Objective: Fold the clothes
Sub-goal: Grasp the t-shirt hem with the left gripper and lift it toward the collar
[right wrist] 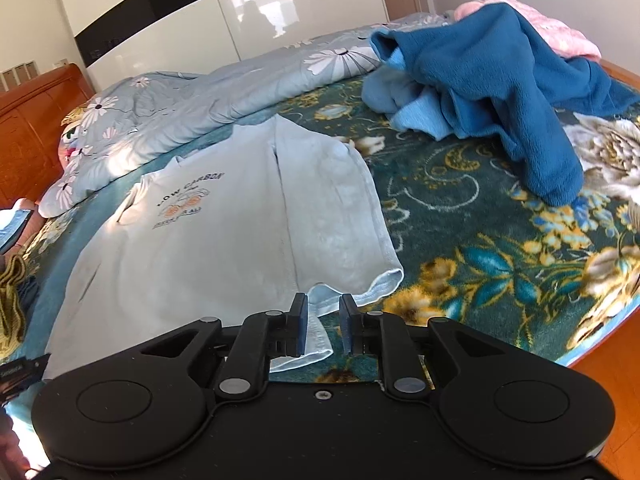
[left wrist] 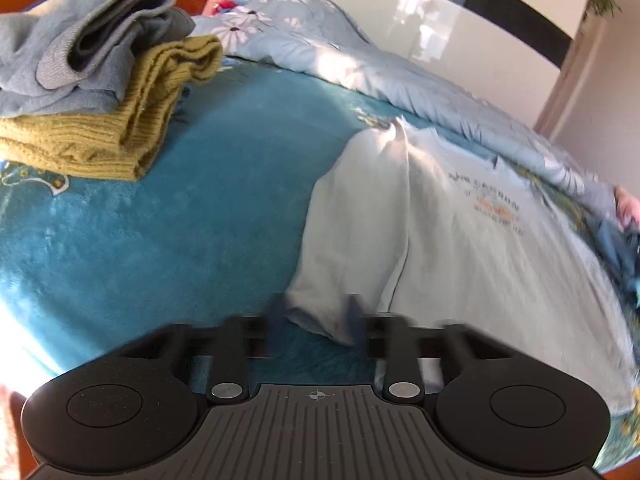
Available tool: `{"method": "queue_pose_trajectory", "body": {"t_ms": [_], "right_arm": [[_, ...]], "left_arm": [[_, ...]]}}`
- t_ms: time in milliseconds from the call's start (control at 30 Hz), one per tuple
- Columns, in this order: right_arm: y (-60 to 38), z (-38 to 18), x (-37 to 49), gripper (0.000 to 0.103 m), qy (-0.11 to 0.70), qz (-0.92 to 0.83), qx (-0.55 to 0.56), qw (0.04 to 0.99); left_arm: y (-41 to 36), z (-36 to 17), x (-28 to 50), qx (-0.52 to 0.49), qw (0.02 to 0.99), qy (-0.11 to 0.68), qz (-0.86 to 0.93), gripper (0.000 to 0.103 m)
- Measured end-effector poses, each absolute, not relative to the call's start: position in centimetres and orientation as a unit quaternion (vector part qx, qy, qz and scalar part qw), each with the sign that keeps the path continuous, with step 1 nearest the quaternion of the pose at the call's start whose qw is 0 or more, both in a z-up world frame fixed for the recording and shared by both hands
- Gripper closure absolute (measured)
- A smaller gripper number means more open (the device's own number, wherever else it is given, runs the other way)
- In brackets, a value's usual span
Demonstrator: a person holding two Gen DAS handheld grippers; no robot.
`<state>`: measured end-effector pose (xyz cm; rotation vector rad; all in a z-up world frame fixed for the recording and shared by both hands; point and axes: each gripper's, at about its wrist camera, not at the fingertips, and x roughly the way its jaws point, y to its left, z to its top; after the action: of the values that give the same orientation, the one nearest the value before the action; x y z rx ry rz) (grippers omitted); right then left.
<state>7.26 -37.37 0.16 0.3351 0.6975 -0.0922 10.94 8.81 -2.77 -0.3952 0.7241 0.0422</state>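
The left gripper point(left wrist: 316, 316) (blurred) has its jaws apart around one sleeve cuff of the pale shirt point(right wrist: 192, 248), which lies flat on the bed point(right wrist: 500, 248). The right gripper point(right wrist: 323, 320) gapes at the other cuff; uneven closing could drag the sleeves askew.

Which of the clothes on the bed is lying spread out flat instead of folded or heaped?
The pale blue T-shirt with the LOW CARBON print, between both grippers. The green sweater and grey garment are folded in a stack; the blue fleece is a crumpled heap.
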Motion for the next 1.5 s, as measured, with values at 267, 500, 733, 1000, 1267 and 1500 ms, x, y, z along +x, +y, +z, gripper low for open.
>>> {"method": "queue_pose_trajectory", "body": {"t_ms": [267, 500, 733, 1000, 1267, 1500], "right_arm": [[-34.7, 0.8, 7.8, 0.083, 0.342, -0.001, 0.144, 0.928], [-31.4, 0.9, 8.5, 0.076, 0.347, 0.057, 0.130, 0.927], [-29.3, 1.2, 8.7, 0.075, 0.346, 0.099, 0.118, 0.925], [-25.5, -0.5, 10.3, 0.069, 0.378, 0.208, 0.175, 0.885], [-21.8, -3.5, 13.5, 0.061, 0.419, 0.273, 0.323, 0.804], [-21.3, -5.6, 15.3, 0.055, 0.416, 0.264, 0.453, 0.743]], "left_arm": [[12.4, 0.8, 11.3, -0.369, 0.880, 0.298, -0.020, 0.100], [11.3, 2.6, 12.8, -0.505, 0.813, 0.273, -0.099, 0.100], [7.4, -2.1, 12.9, -0.530, 0.774, 0.329, -0.110, 0.100], [8.8, -6.7, 11.4, -0.558, 0.741, 0.370, -0.048, 0.101], [10.5, -5.3, 11.6, -0.589, 0.730, 0.340, -0.061, 0.100], [10.8, -4.5, 12.2, -0.594, 0.727, 0.335, -0.076, 0.101]]}}
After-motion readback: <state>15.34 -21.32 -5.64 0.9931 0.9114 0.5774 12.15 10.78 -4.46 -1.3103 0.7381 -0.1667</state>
